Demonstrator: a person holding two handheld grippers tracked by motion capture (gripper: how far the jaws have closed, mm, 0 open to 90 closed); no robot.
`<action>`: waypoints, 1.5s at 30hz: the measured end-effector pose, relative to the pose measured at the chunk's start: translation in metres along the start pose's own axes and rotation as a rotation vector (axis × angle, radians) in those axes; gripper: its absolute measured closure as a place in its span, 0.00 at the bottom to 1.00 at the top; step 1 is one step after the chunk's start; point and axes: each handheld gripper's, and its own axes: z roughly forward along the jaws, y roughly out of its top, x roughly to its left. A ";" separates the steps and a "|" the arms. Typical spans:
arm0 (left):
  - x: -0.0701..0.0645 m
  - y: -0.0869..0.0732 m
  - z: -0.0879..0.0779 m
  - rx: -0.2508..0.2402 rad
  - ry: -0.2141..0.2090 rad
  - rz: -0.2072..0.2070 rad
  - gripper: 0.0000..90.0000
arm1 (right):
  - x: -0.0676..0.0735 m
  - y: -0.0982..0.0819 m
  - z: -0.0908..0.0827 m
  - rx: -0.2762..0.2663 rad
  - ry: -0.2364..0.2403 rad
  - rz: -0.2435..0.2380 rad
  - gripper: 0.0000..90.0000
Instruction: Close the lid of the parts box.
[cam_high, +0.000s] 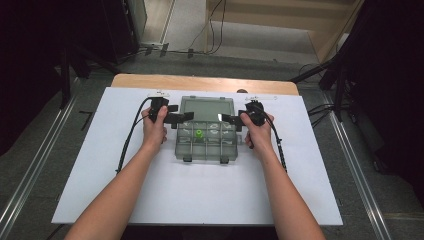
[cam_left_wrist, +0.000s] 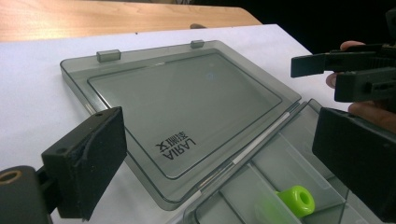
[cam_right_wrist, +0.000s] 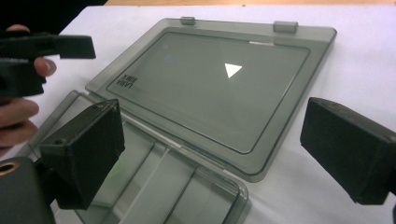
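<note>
Open box (cam_high: 206, 134), lid (cam_high: 206, 109) flat, pointing away.

So the box (cam_high: 206, 141) sits about mid-surface on the mat (cam_high: 100, 165), which covers most of the surface (cam_high: 200, 82); only a strip of surface shows along the far edge. The lid (cam_high: 206, 109) is flipped open and lies flat on the mat right behind the box, joined to it along the hinge. Its two latches (cam_left_wrist: 108, 55) are on the lid's far edge. The box is split into compartments, and a small roller (cam_high: 198, 134) sits in one in the far row, a bit left of center. The left tool (cam_high: 182, 118) is over the box's far left corner, the right tool (cam_high: 227, 119) over the far right corner, facing each other across the hinge line.
</note>
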 end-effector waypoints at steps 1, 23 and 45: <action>0.000 0.000 0.001 0.009 0.002 -0.009 0.02 | -0.001 0.000 0.001 0.002 0.007 0.008 0.06; 0.008 -0.005 0.015 0.089 0.118 -0.108 0.14 | -0.009 -0.001 0.019 0.079 -0.017 0.083 0.21; 0.011 -0.008 0.020 0.115 0.100 -0.215 0.32 | -0.017 -0.005 0.023 0.085 0.005 0.128 0.41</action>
